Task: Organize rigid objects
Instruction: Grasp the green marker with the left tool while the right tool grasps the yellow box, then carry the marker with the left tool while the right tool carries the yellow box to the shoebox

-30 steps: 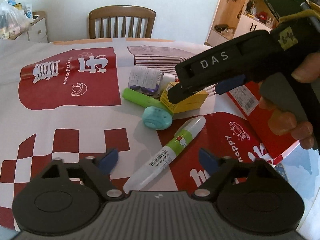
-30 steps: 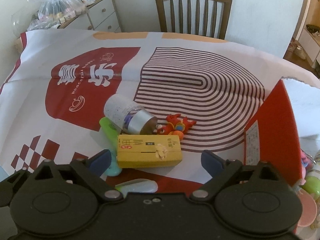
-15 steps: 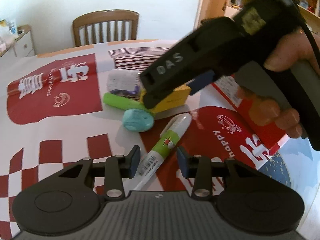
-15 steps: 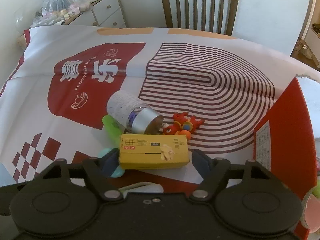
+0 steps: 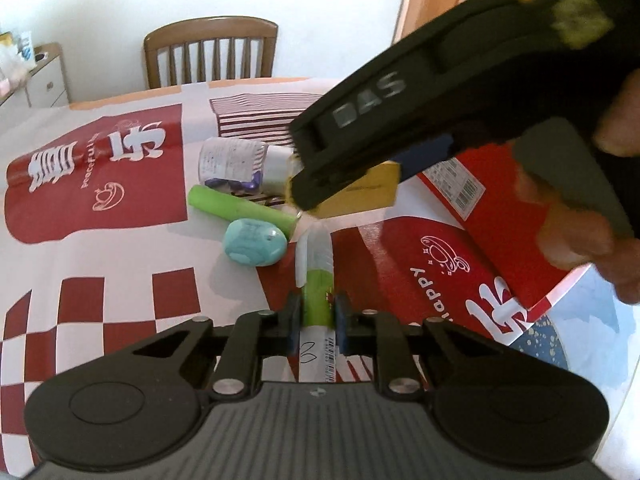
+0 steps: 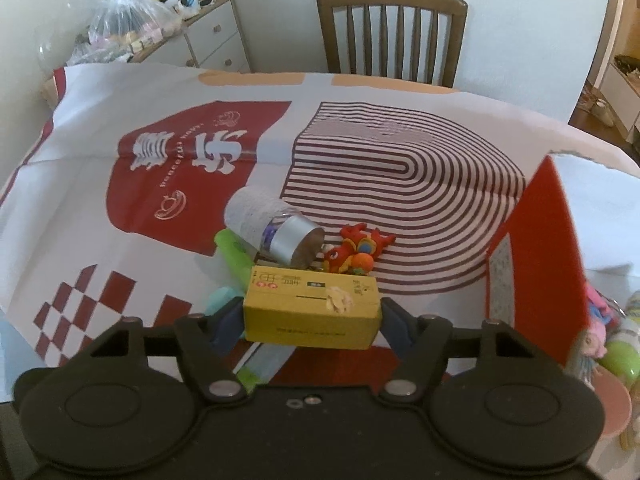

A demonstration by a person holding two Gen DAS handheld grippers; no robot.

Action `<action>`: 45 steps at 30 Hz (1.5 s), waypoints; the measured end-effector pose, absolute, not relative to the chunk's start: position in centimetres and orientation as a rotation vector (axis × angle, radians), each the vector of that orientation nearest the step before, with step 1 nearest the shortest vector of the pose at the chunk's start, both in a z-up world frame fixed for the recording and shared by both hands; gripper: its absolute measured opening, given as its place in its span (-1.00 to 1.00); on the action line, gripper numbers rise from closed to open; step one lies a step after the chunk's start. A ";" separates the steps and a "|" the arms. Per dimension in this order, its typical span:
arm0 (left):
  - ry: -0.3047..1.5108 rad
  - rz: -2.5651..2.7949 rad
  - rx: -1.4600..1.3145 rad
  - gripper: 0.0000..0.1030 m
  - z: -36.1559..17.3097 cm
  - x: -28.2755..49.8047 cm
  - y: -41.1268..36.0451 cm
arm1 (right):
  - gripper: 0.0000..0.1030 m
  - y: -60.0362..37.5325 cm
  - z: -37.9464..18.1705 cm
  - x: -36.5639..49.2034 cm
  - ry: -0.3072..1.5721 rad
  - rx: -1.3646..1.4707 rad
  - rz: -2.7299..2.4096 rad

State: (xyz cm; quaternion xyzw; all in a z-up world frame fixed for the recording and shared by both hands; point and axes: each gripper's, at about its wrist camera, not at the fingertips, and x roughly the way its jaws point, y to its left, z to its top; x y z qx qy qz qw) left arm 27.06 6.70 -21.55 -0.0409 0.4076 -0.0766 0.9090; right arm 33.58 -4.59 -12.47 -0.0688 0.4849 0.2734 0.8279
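Left wrist view: we see the left gripper (image 5: 318, 318) clamped on the green-and-white marker (image 5: 317, 280), its two blue pads pressed to either side of the barrel, which points away toward the teal oval case (image 5: 255, 242) and the green tube (image 5: 244, 209). Whether the marker is lifted off the tablecloth (image 5: 100, 248) we cannot tell from this angle. Beyond lie the tipped jar (image 5: 236, 164) and, to the right, the red box (image 5: 516, 224).

From the right wrist camera, the right gripper (image 6: 312, 318) grips the yellow box (image 6: 312, 312) by its two short ends. Just behind the box sits the red dragon toy (image 6: 354, 254), beside the jar's silver lid. A wooden chair (image 6: 392, 36) stands at the table's far edge.
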 end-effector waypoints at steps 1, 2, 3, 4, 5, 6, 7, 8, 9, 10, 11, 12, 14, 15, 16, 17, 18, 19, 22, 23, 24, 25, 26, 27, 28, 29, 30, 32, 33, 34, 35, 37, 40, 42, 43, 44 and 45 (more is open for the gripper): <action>0.844 -0.149 -0.093 -0.67 -21.5 27.0 6.8 | 0.37 -4.8 -12.2 33.3 1.026 -0.139 0.580; 0.845 -0.144 -0.100 -0.67 -21.5 26.9 6.8 | 0.37 -5.0 -11.9 33.0 1.023 -0.134 0.584; 0.846 -0.142 -0.107 -0.67 -21.4 26.8 6.8 | 0.37 -5.2 -11.5 32.6 1.018 -0.132 0.587; 0.844 -0.139 -0.112 -0.67 -21.2 26.8 6.8 | 0.37 -5.4 -11.1 32.3 1.012 -0.132 0.591; 0.842 -0.136 -0.117 -0.67 -21.1 26.6 6.8 | 0.37 -5.6 -10.7 31.9 1.008 -0.132 0.597; 0.841 -0.134 -0.124 -0.67 -21.0 26.4 6.8 | 0.37 -5.8 -10.3 31.6 1.004 -0.130 0.603; 0.838 -0.134 -0.134 -0.67 -20.8 26.2 6.9 | 0.37 -6.0 -9.9 31.2 0.998 -0.128 0.606; 0.834 -0.131 -0.145 -0.67 -20.5 26.0 7.0 | 0.37 -6.3 -9.5 30.9 0.992 -0.128 0.610; 0.833 -0.131 -0.154 -0.67 -20.2 25.8 7.0 | 0.37 -6.6 -9.1 30.5 0.987 -0.130 0.614; 0.832 -0.132 -0.162 -0.67 -19.9 25.6 7.1 | 0.37 -6.9 -8.7 30.2 0.982 -0.134 0.616; 0.830 -0.130 -0.170 -0.67 -19.6 25.4 7.1 | 0.37 -7.2 -8.3 29.9 0.975 -0.135 0.618; 0.829 -0.128 -0.177 -0.67 -19.1 25.1 7.1 | 0.37 -7.5 -7.9 29.6 0.969 -0.136 0.621; 0.829 -0.126 -0.195 -0.67 -18.4 24.8 7.2 | 0.37 -8.2 -7.0 29.0 0.955 -0.137 0.625; 0.826 -0.124 -0.204 -0.67 -18.0 24.6 7.2 | 0.37 -8.6 -6.5 28.6 0.947 -0.137 0.626; 0.819 -0.122 -0.213 -0.67 -17.4 24.3 7.3 | 0.37 -8.9 -6.1 28.3 0.940 -0.138 0.627; 0.814 -0.118 -0.220 -0.67 -17.1 24.2 7.3 | 0.37 -9.3 -5.7 28.0 0.933 -0.139 0.627; 0.808 -0.114 -0.228 -0.67 -16.5 24.0 7.3 | 0.37 -9.6 -5.3 27.7 0.925 -0.138 0.630; 0.802 -0.114 -0.235 -0.67 -16.0 23.8 7.3 | 0.37 -10.0 -4.9 27.4 0.915 -0.140 0.631; 0.786 -0.108 -0.253 -0.67 -14.6 23.2 7.1 | 0.37 -11.2 -3.9 26.6 0.890 -0.153 0.627; 0.780 -0.105 -0.253 -0.67 -14.2 23.1 6.9 | 0.37 -11.6 -3.6 26.3 0.882 -0.160 0.625; 0.773 -0.101 -0.249 -0.67 -13.8 22.9 6.7 | 0.37 -12.0 -3.3 26.1 0.875 -0.164 0.626; 0.769 -0.096 -0.242 -0.67 -13.5 22.8 6.5 | 0.37 -12.5 -3.0 25.9 0.868 -0.167 0.627; 0.771 -0.091 -0.239 -0.67 -13.3 22.7 6.3 | 0.37 -12.9 -2.8 25.8 0.862 -0.170 0.626; 0.773 -0.085 -0.241 -0.67 -13.1 22.6 6.1 | 0.37 -13.5 -2.5 25.6 0.856 -0.173 0.624; 0.775 -0.083 -0.247 -0.67 -12.8 22.5 6.0 | 0.37 -14.0 -2.4 25.5 0.852 -0.173 0.623; 0.776 -0.083 -0.254 -0.67 -12.6 22.5 5.7 | 0.37 -14.5 -2.2 25.5 0.848 -0.170 0.622; 0.777 -0.084 -0.257 -0.67 -12.4 22.4 5.6 | 0.37 -15.1 -2.1 25.5 0.845 -0.168 0.620; 0.777 -0.092 -0.257 -0.67 -11.7 22.4 4.8 | 0.37 -16.3 -1.9 25.5 0.839 -0.163 0.613; 0.776 -0.096 -0.254 -0.67 -11.4 22.4 4.4 | 0.37 -16.8 -1.8 25.5 0.838 -0.161 0.611; 0.775 -0.100 -0.250 -0.67 -11.1 22.4 3.9 | 0.37 -17.5 -1.8 25.5 0.837 -0.157 0.607; 0.774 -0.102 -0.248 -0.67 -10.7 22.5 3.4 | 0.37 -18.1 -1.8 25.6 0.836 -0.155 0.604; 0.772 -0.107 -0.247 -0.67 -10.2 22.7 2.4 | 0.37 -19.4 -1.7 25.7 0.831 -0.152 0.598; 0.770 -0.115 -0.244 -0.67 -9.5 23.1 0.7 | 0.37 -21.5 -1.7 26.1 0.828 -0.140 0.588; 0.770 -0.124 -0.240 -0.67 -9.2 23.4 -0.4 | 0.37 -23.0 -1.7 26.4 0.830 -0.129 0.581; 0.769 -0.129 -0.236 -0.67 -9.1 23.7 -1.2 | 0.37 -23.7 -1.7 26.6 0.830 -0.128 0.577; 0.768 -0.132 -0.234 -0.67 -9.0 23.9 -1.7 | 0.37 -24.4 -1.8 26.8 0.831 -0.128 0.572; 0.769 -0.137 -0.231 -0.67 -8.9 24.2 -2.5 | 0.37 -25.2 -1.9 27.0 0.832 -0.127 0.567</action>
